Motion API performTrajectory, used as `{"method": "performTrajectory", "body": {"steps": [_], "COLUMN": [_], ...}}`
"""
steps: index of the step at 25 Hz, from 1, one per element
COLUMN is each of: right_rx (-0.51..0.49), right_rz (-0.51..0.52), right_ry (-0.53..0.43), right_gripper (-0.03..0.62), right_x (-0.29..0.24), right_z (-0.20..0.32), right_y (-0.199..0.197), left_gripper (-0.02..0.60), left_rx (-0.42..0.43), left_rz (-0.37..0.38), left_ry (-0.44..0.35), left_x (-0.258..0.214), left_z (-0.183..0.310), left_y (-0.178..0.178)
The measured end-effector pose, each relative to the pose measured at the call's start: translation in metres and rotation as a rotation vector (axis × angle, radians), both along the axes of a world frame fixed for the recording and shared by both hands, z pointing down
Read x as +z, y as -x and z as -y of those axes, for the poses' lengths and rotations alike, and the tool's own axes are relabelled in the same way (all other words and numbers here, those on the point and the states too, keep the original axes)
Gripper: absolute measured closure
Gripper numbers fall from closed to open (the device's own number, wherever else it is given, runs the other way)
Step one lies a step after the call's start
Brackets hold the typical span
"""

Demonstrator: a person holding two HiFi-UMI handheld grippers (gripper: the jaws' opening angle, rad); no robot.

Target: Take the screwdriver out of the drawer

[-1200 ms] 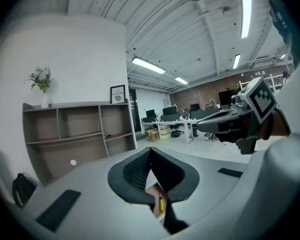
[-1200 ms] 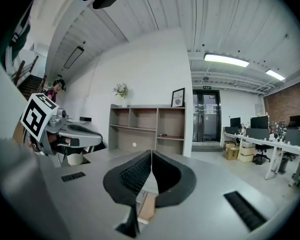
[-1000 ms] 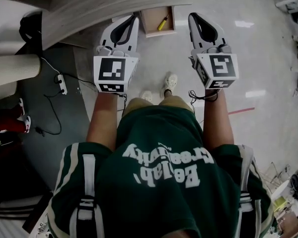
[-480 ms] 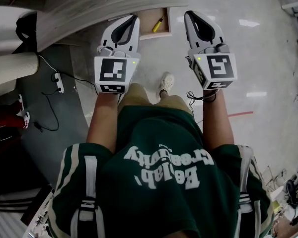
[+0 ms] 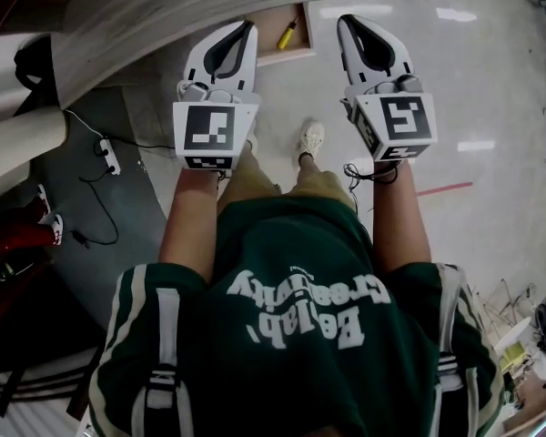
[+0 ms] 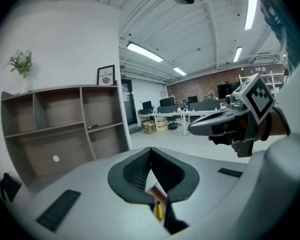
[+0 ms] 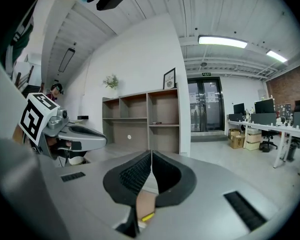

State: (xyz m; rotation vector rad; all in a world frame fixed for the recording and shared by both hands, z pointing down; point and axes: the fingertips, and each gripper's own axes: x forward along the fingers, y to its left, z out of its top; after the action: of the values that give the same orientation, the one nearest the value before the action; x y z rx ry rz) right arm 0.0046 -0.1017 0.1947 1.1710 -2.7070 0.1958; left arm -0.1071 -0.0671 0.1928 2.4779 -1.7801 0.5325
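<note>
A yellow-handled screwdriver (image 5: 288, 35) lies in an open wooden drawer (image 5: 271, 45) that sticks out from under a pale wood table (image 5: 136, 21). My left gripper (image 5: 247, 27) hangs just left of the drawer, jaws shut and empty. My right gripper (image 5: 345, 21) is held to the right of the drawer, also shut with nothing in it. In the left gripper view the screwdriver (image 6: 159, 209) shows through the gap below the closed jaws, and the right gripper (image 6: 194, 129) is at the right. The right gripper view catches the yellow handle (image 7: 147, 216) the same way.
The person stands with feet (image 5: 311, 140) on a glossy grey floor. A power strip (image 5: 104, 149) and cable lie at the left near a white cylinder (image 5: 23, 144). Open shelving (image 6: 65, 124) lines the far wall, and office desks (image 6: 185, 115) stand beyond.
Both grippers have moved forward and down toward the drawer. The drawer and screwdriver now sit higher in the head view, between the two gripper tips.
</note>
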Motion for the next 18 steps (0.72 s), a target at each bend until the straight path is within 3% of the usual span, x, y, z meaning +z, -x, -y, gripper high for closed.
{"method": "performTrajectory", "body": {"steps": [9,18], "right_rx": [0.083,0.126], "right_rz": [0.002,-0.032], "right_ry": [0.052,0.095], "right_gripper": [0.559,0.559], "right_x": [0.040,0.102], "right_z": [0.015,0.040], "right_y": [0.028,0.019], "left_gripper": [0.563,0.563], "left_rx": [0.071,0.135], "left_rz": [-0.001,0.049], "left_ry": [0.076,0.197], "left_x": [0.048,0.140], "left_z": [0.025,0.048], "left_y": [0.025,-0.001]}}
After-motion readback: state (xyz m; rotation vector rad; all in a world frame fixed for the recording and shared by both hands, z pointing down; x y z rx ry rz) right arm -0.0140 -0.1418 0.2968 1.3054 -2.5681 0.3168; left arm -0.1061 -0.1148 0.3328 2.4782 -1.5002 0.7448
